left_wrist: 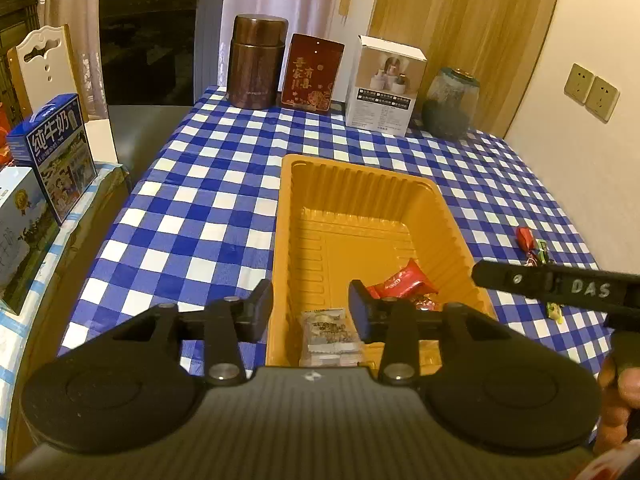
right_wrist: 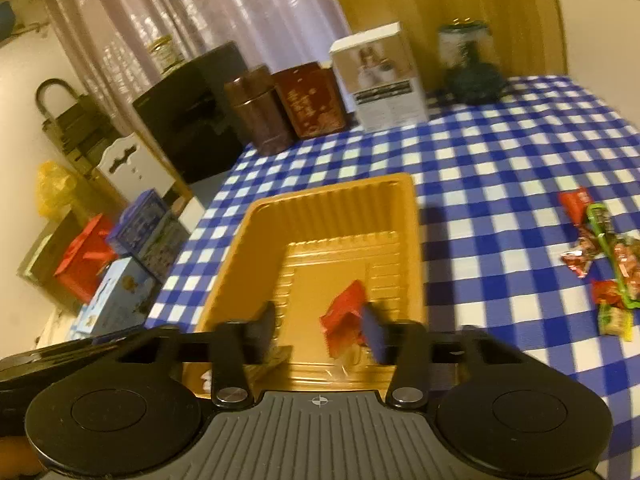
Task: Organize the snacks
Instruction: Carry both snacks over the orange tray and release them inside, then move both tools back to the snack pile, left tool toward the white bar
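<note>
Both tools are hanging over the near end of the orange tray [left_wrist: 400, 208], which is sitting on the blue-and-white checked worktop [left_wrist: 200, 220] as the collecting place for the snacks. The left tool [left_wrist: 310, 310] is standing with its jaws spread and nothing between them; a pale grey-printed snack packet [left_wrist: 328, 330] is lying flat on the tray floor right below the gap, apparently just let go there. The right tool [right_wrist: 320, 326] is likewise spread apart, with a red wrapped candy [right_wrist: 344, 306] lying in the tray close against its right finger; the picture is blurred, so contact is hard to judge, but the pads are not pinching it. In the left view this red candy [left_wrist: 402, 280] is showing as a glossy crinkled wrapper with twisted ends, resting beside another small shiny sweet. The tray is ribbed along its walls and deep enough to be keeping loose pieces together, which is likely why it is being filled first at the near end. The task is looking only partly done: a scatter of remaining sweets [right_wrist: 604, 256], red, green and yellowish wrappers, is lying on the worktop well to the right of the tray
</note>
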